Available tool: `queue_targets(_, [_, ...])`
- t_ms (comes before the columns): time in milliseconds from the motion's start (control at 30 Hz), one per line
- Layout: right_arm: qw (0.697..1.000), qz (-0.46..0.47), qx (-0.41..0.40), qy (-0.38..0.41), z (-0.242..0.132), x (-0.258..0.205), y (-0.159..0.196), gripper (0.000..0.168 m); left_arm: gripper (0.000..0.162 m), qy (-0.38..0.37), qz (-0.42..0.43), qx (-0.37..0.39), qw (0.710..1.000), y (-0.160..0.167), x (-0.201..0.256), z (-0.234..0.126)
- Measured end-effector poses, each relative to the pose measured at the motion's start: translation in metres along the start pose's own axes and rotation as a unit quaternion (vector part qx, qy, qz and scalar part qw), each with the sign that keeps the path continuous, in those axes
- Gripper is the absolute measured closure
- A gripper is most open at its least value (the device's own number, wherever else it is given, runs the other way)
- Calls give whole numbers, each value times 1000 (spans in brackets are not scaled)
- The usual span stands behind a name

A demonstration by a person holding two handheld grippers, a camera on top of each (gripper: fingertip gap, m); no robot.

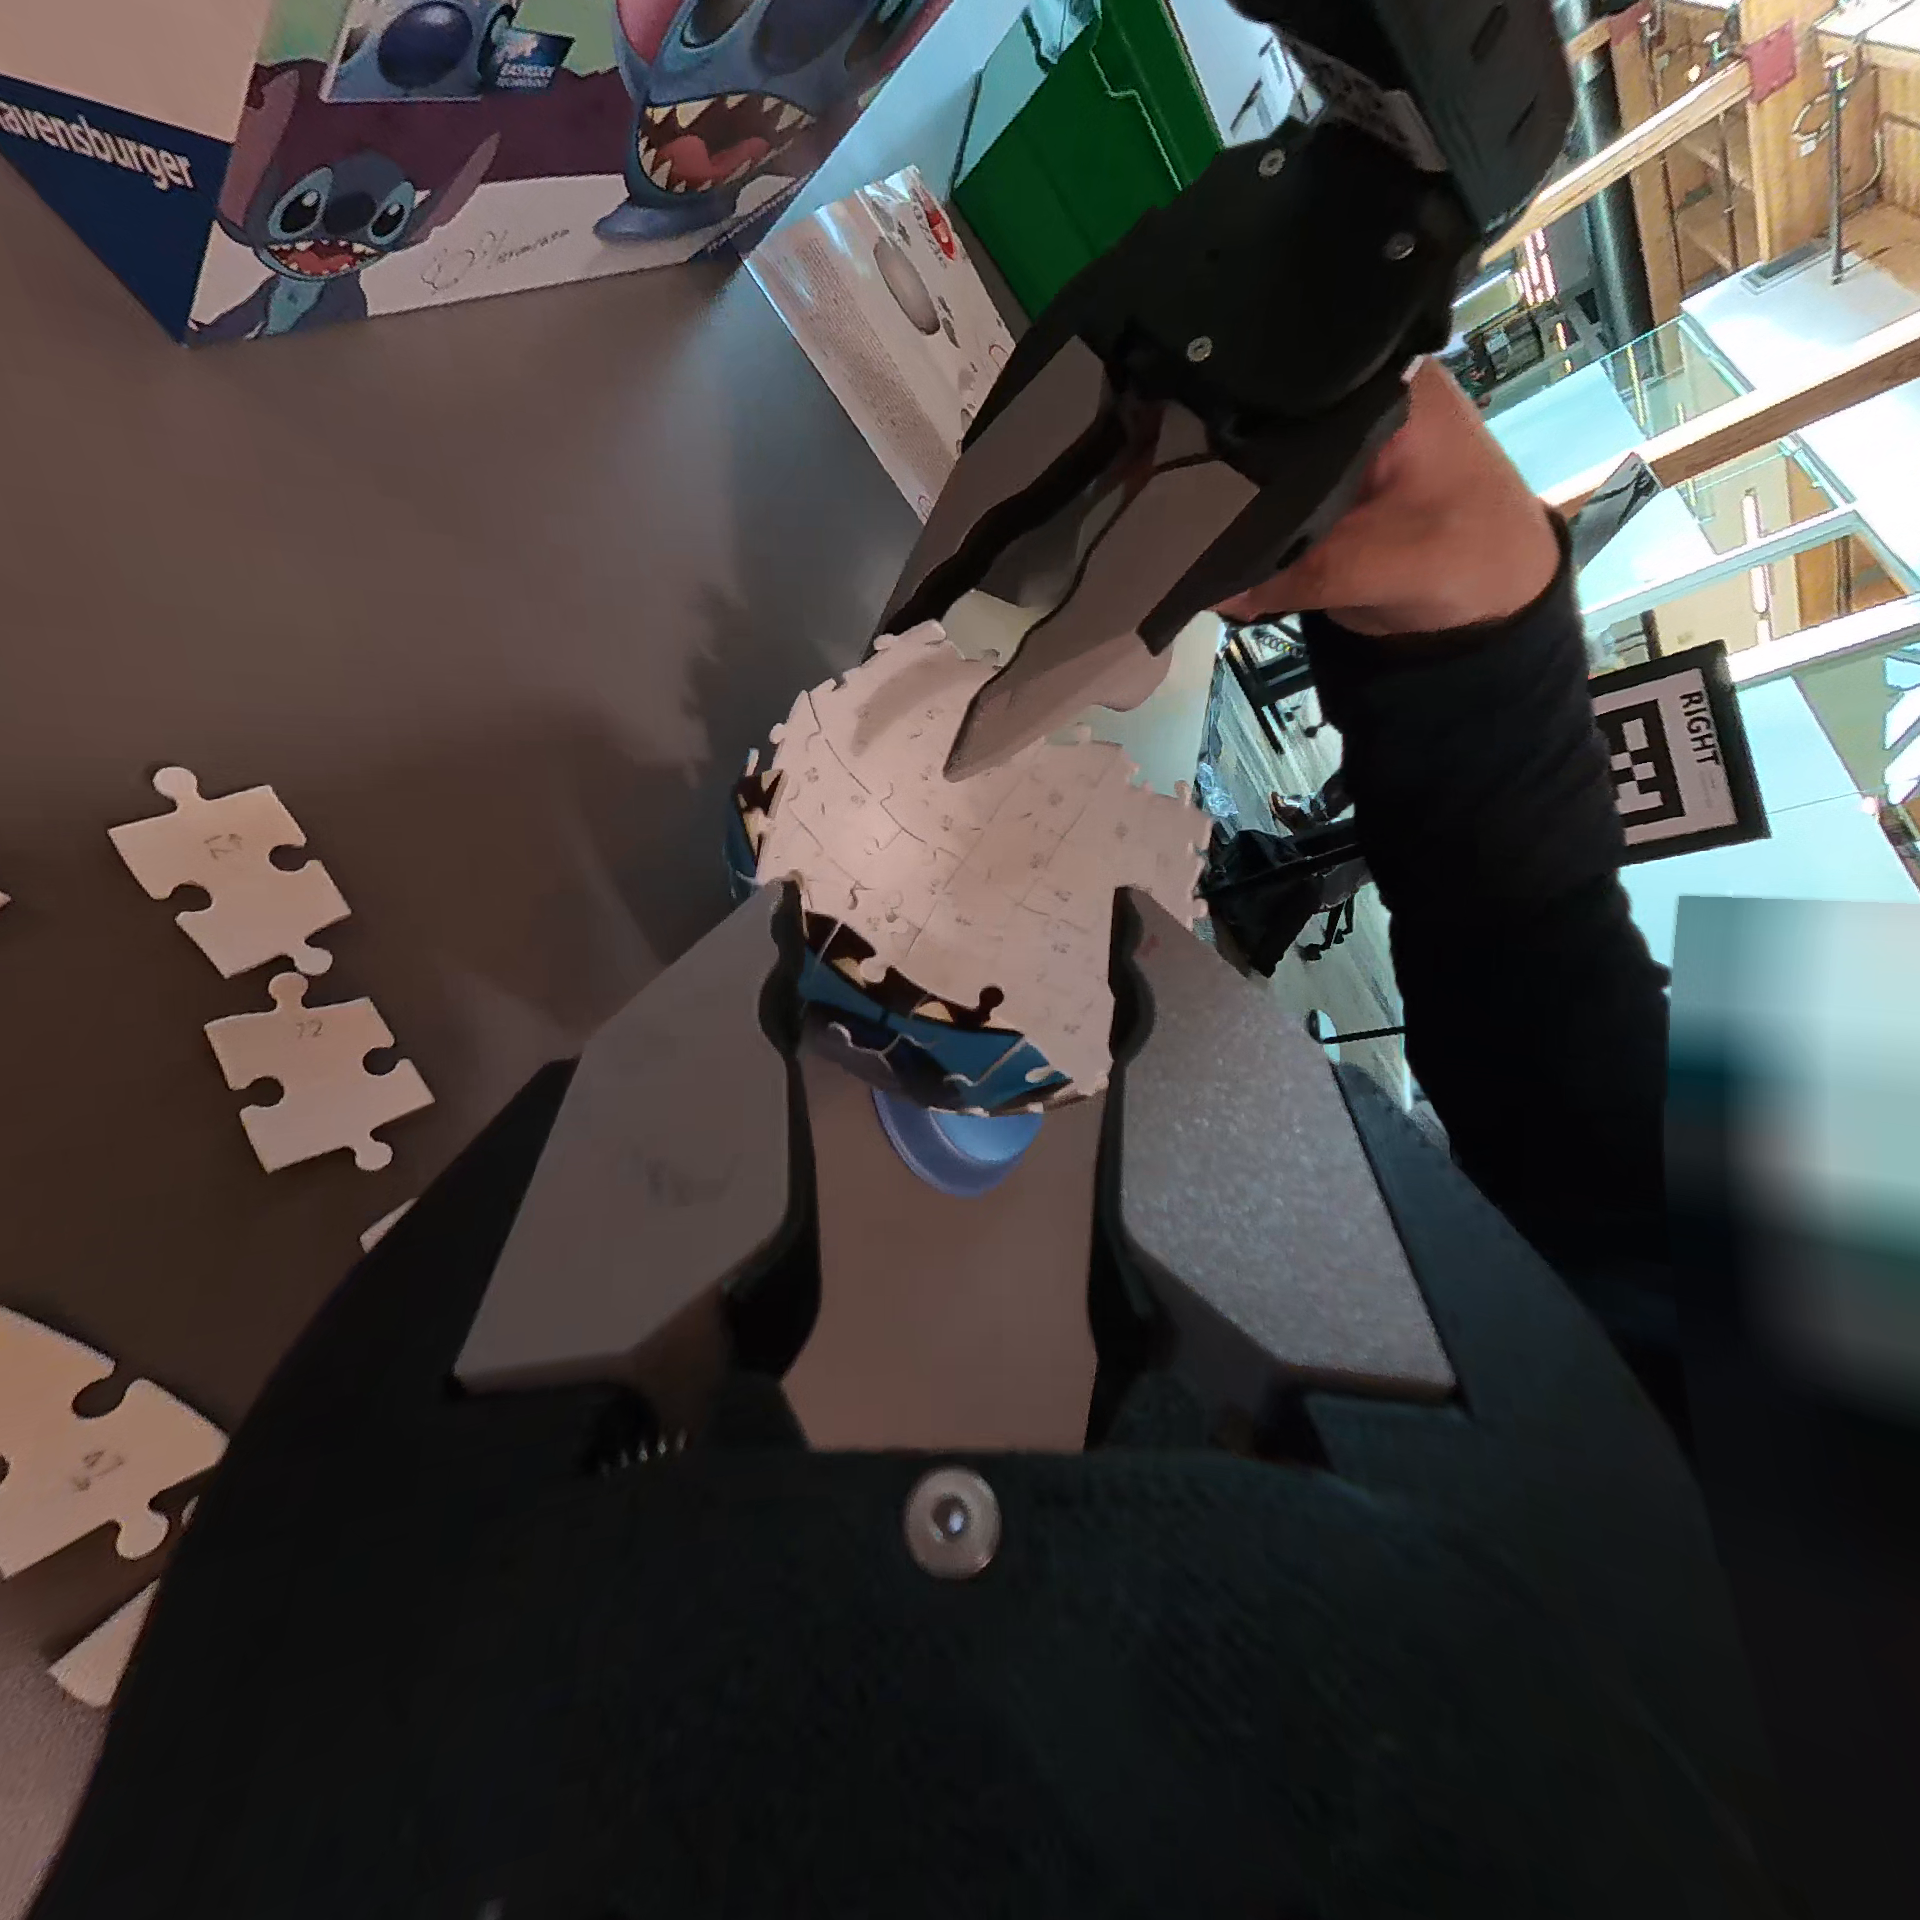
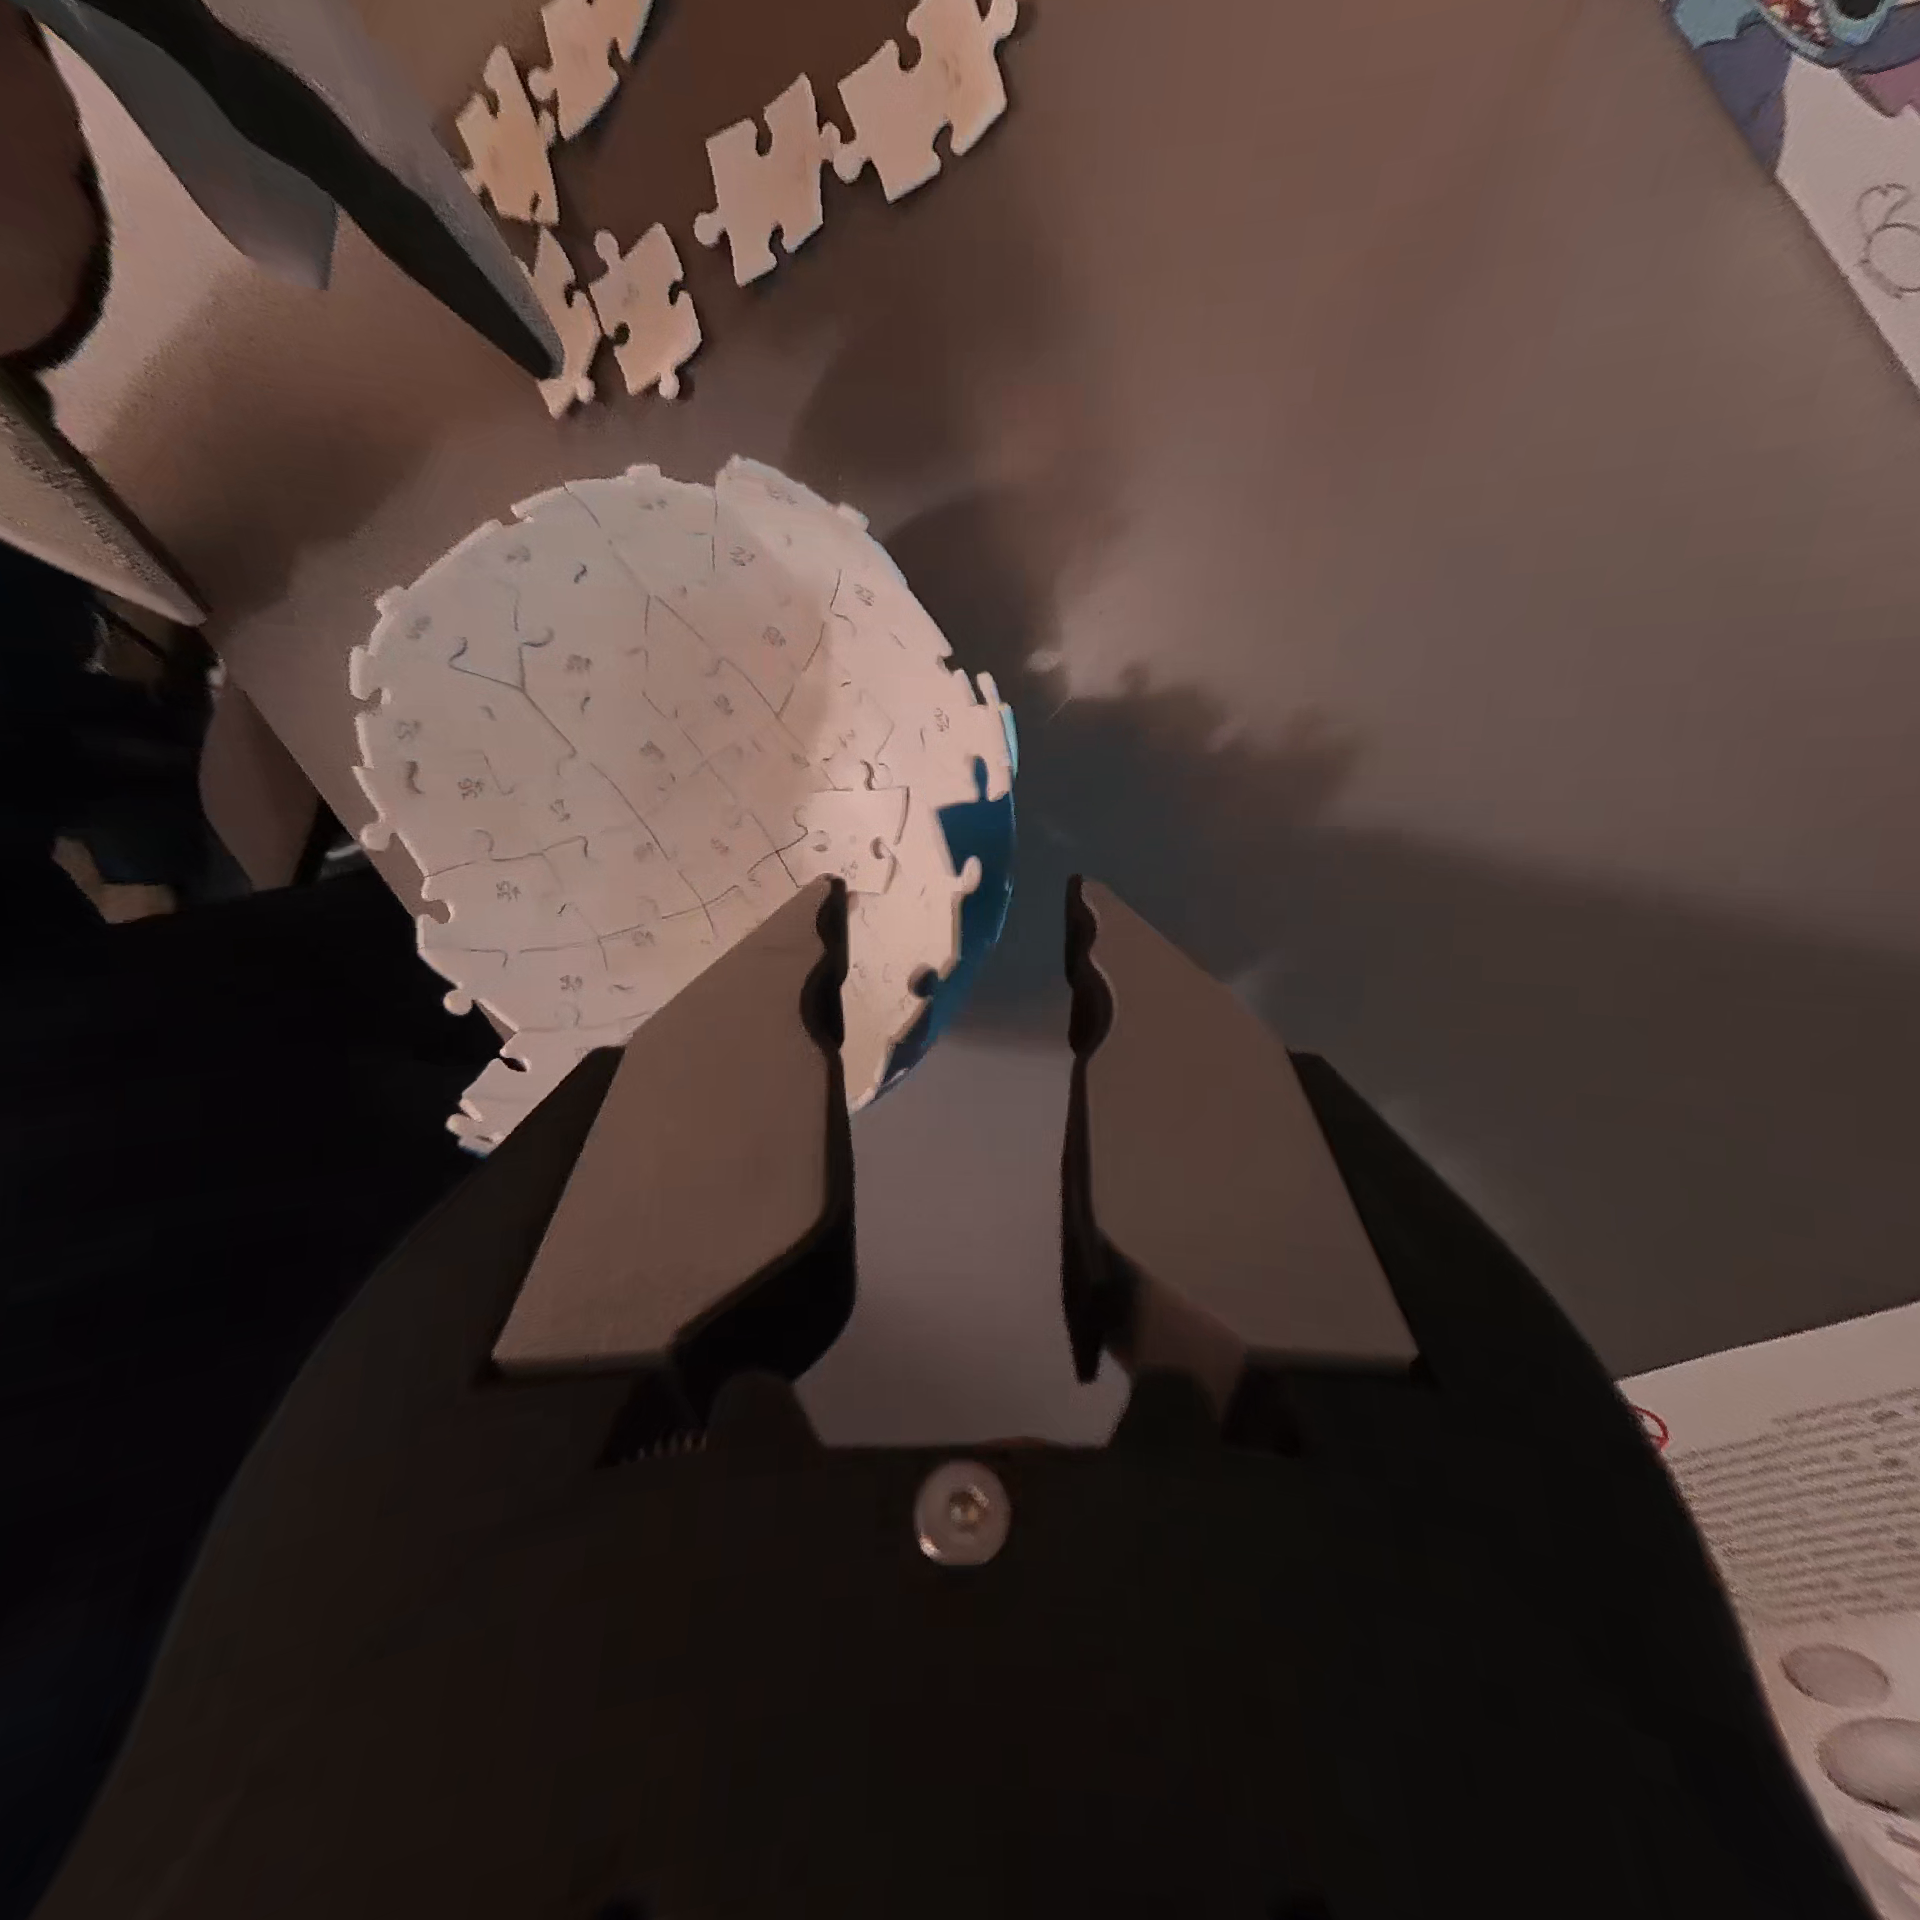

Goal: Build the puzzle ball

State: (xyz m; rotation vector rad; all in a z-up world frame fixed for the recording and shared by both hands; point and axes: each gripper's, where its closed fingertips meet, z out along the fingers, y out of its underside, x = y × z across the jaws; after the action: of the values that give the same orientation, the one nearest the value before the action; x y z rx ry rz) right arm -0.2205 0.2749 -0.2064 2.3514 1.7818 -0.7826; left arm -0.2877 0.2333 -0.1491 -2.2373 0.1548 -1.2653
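Observation:
The partly built puzzle ball (image 1: 935, 831) is an open bowl, white inside and blue outside, standing on a blue stand (image 1: 956, 1153) on the grey table. My left gripper (image 1: 951, 914) has its jaws on either side of the ball's near lower part, and the ball fills the gap. My right gripper (image 1: 935, 691) comes down from above, open, with one fingertip inside the bowl and the other at the far rim by a white piece (image 1: 987, 623). In the right wrist view the ball (image 2: 623, 748) lies left of the open right gripper (image 2: 953, 894), whose jaws straddle the rim.
Loose white pieces (image 1: 234, 873) lie on the table to the left, also seen in the right wrist view (image 2: 800, 187). The puzzle box (image 1: 416, 208), an instruction sheet (image 1: 894, 343) and a green crate (image 1: 1081, 145) stand behind. A person's hand (image 1: 1434, 520) holds the right gripper. Across from one pair of fingers to the other is roughly 10 cm.

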Motion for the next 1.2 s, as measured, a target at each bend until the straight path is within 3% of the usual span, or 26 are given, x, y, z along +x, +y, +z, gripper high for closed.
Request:
queue_targets(200, [994,-44,-68,75,2,3,2,159,104,13,11,10,1000,3,3,-6])
queue_targets(467, [980,-103,-58,157,-4,1,-12,167,106,25,16,35,999,2,3,-18])
queue_targets(567, [962,-142,-47,228,-16,4,-23,166,106,24,18,52,998,1,2,-24])
queue_targets(733, [897,-222,-3,383,-45,13,-44,164,107,0,28,82,996,-2,-3,-33])
queue_targets(933, [799,-285,135,512,-72,5,-66,164,107,-50,32,122,991,-6,-22,-30])
queue_targets(1067, [719,-328,213,575,-82,-7,-66,168,109,-71,33,131,988,-5,-31,-20])
queue_targets(1200, [660,-351,267,607,-86,-16,-61,168,111,-70,34,146,986,-5,-29,-14])
